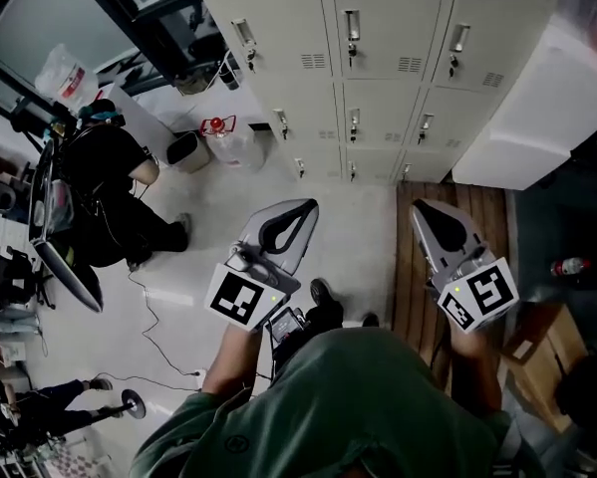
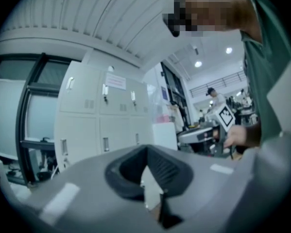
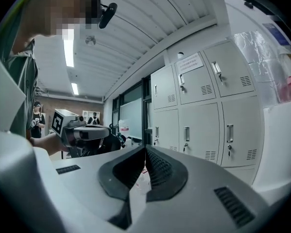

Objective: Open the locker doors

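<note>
A bank of cream locker doors (image 1: 378,48) with metal handles and keys stands ahead; every door I can see is closed. My left gripper (image 1: 311,205) and right gripper (image 1: 419,205) are held side by side at chest height, well short of the lockers and pointing toward them. In the left gripper view the lockers (image 2: 101,120) lie beyond the left gripper (image 2: 146,148), whose jaw tips meet with nothing between them. In the right gripper view the right gripper (image 3: 145,147) is likewise shut and empty, with the lockers (image 3: 203,110) to its right.
A person in black (image 1: 109,177) sits at a desk on the left. A small bin (image 1: 186,150) and a clear bag (image 1: 233,147) stand by the lockers' left end. A white cabinet (image 1: 537,118) juts out on the right, above a wooden floor strip (image 1: 477,227). A cable (image 1: 153,317) trails across the floor.
</note>
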Available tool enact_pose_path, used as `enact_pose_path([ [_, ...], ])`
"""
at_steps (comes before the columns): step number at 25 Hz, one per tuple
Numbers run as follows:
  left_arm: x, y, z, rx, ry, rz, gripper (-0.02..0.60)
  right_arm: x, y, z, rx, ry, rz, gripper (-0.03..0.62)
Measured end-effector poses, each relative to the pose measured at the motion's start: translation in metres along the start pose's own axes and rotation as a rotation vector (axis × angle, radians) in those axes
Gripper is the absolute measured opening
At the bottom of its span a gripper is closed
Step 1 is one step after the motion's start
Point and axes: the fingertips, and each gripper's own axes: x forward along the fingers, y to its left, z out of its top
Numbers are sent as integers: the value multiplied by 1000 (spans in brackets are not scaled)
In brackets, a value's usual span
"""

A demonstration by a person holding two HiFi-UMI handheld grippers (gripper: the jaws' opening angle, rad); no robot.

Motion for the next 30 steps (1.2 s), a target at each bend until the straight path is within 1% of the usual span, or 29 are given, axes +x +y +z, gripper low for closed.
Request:
enact_pose_path([
  [5, 15, 53, -8, 6, -29, -26, -2, 44, -10, 3, -23, -4, -53, 5],
  [9, 26, 94, -23, -9, -44, -41, -2, 84, -16, 0, -46, -12, -82, 5],
  [12, 41, 116, -38, 0, -43, -55, -2, 111, -24, -13, -40, -4, -89, 5],
  [14, 51, 128, -51, -8, -37, -56, -2, 128, -32, -24, -34, 6, -89, 5],
  [17, 69, 145, -75, -18, -8, -57, -2, 152, -50, -42, -23, 14, -90, 5],
  [21, 99, 163, -109, -25, -1, -52, -2, 183, -78, -76, 6, 28, -83, 5],
  [24, 119, 172, -140, -38, 9, -38, -2, 204, -96, -112, 25, 44, -61, 6],
  [27, 141, 183, -184, -24, 44, -27, -2, 229, -121, -155, 42, 55, -53, 6],
  [30, 165, 191, -233, -45, 67, -13, -2, 253, -145, -203, 61, 68, -55, 6],
])
